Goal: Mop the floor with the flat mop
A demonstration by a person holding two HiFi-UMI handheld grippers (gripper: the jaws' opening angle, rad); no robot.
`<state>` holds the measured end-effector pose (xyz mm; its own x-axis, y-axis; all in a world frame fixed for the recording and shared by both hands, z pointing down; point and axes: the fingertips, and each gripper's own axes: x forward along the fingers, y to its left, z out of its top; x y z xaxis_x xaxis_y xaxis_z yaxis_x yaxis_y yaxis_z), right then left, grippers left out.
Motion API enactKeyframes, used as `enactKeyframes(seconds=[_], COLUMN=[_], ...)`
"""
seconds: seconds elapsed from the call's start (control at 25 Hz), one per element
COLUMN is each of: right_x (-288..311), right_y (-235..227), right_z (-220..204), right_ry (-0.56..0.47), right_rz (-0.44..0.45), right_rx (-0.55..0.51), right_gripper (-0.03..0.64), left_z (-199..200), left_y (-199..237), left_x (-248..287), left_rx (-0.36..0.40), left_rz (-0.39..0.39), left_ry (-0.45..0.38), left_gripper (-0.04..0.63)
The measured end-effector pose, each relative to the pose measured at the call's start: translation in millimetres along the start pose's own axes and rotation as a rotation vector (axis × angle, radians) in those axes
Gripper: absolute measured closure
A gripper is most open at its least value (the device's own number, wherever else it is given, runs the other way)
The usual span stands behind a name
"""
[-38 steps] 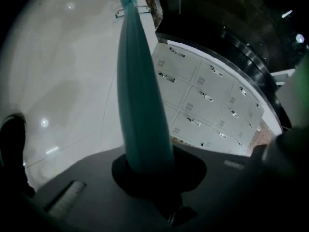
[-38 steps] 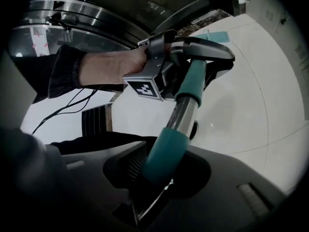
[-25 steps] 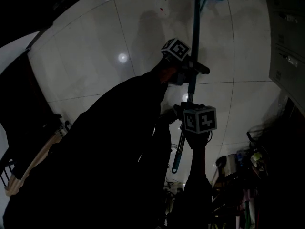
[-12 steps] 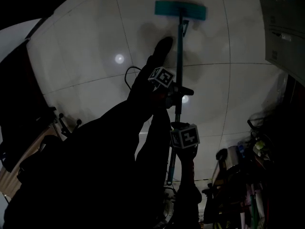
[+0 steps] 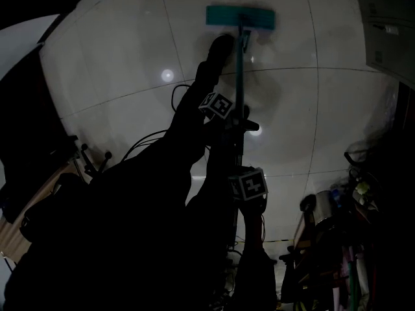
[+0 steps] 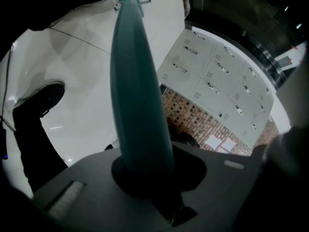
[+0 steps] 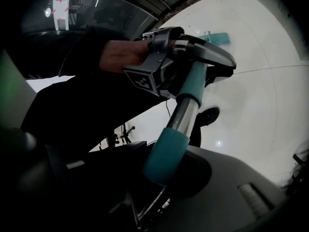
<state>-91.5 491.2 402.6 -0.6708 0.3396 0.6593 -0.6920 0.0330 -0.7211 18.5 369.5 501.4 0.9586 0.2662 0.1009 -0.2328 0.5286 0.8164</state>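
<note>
The flat mop's teal head [image 5: 240, 16] lies on the pale tiled floor [image 5: 130, 57] at the top of the head view. Its handle [image 5: 238, 70] runs straight down toward me. My left gripper [image 5: 238, 125] is shut on the handle higher up, under its marker cube [image 5: 217, 105]. My right gripper [image 5: 242, 173] is shut on the handle lower down, by its cube [image 5: 251, 185]. In the left gripper view the teal handle [image 6: 137, 81] rises out of the clamped jaws. In the right gripper view the handle [image 7: 186, 112] leads past the left gripper [image 7: 193, 57] to the mop head [image 7: 219, 37].
A person's dark shoe [image 5: 217, 50] stands just left of the mop head. Grey lockers [image 5: 389, 18] line the right side. Cluttered gear [image 5: 337, 219] fills the lower right. Cables [image 5: 181, 96] and a dark stand [image 5: 91, 164] lie to the left.
The mop head has come back from the view's top edge toward me. Both grippers have moved down and left along with the handle. A shoe has stepped up beside the mop head.
</note>
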Motion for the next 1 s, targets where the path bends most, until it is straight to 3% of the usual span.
enactKeyframes(seconds=[0.48,0.72,1.0], right_x=[-0.2,-10.6,-39.7], right_y=[-7.3,-6.6,-13.9], right_z=[4.3,44.7,119.3], right_ry=[0.022,0.01,-0.022], right_rz=[0.007,0.003,-0.002], right_rx=[0.007,0.029,0.052], right_gripper=[0.485,0.485,0.486], left_z=[6.7,41.1,108.0], left_y=[5.8,-15.3,-60.3], left_x=[1.0,-11.7,-24.4], left_rx=[-0.037,-0.033,-0.038], left_rz=[0.008,0.001,-0.008], left_ry=[0.005,0.003,-0.011], left_gripper=[0.541,0.545,0.557])
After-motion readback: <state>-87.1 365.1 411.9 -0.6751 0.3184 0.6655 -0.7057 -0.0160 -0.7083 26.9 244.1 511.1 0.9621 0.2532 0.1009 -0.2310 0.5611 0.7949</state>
